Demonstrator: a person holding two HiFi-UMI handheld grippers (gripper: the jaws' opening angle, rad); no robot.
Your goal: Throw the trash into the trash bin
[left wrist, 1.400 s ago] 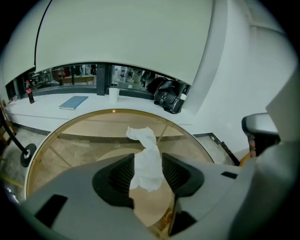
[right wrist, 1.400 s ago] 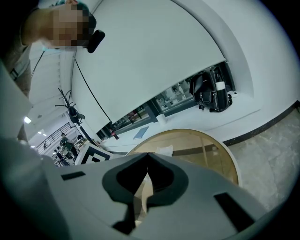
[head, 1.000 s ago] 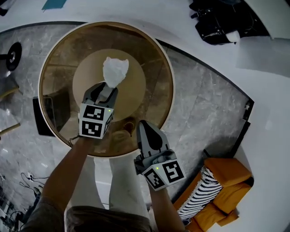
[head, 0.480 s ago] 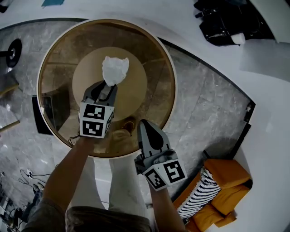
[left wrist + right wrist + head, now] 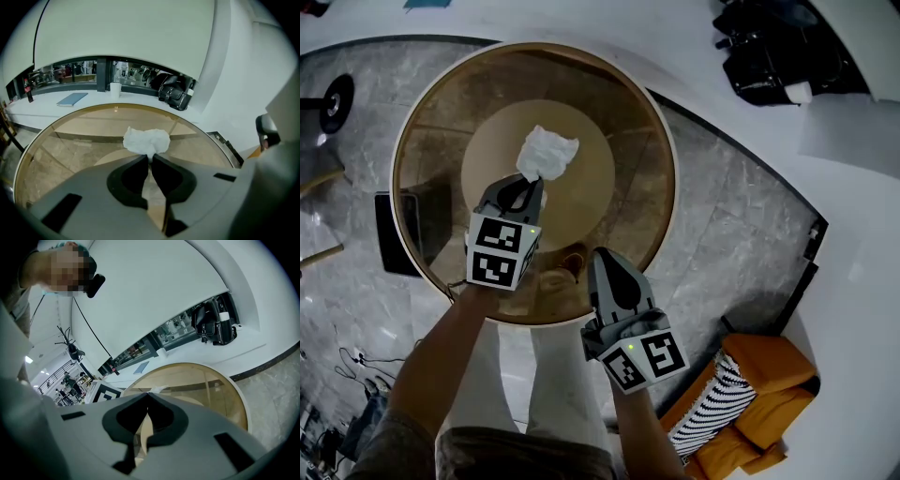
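the left tongs (image 5: 531, 183) pinch the near edge of a crumpled white tissue (image 5: 548, 153) lying close to the middle of a round glass worktop (image 5: 628, 159). their jaws have just been closing, and the paper's lower fold now sits between the tips, which meet on it with almost no gap. the right tongs (image 5: 597, 255) hang over the worktop's near rim, jaws drawn together on nothing, well apart from the tissue. a black bag (image 5: 769, 47) rests on the white ledge beyond the worktop's far side, and an orange seat (image 5: 769, 394) with a striped cushion stands on the floor off its near right.

the step in hand looks like the grasp itself: the trash is caught but not yet lifted clear of the glass. no trash bin shows in any view, so the next move would call for raising the tissue without letting the thin pinch slip, then finding the bin away from the worktop and carrying the paper over it before the jaws part.
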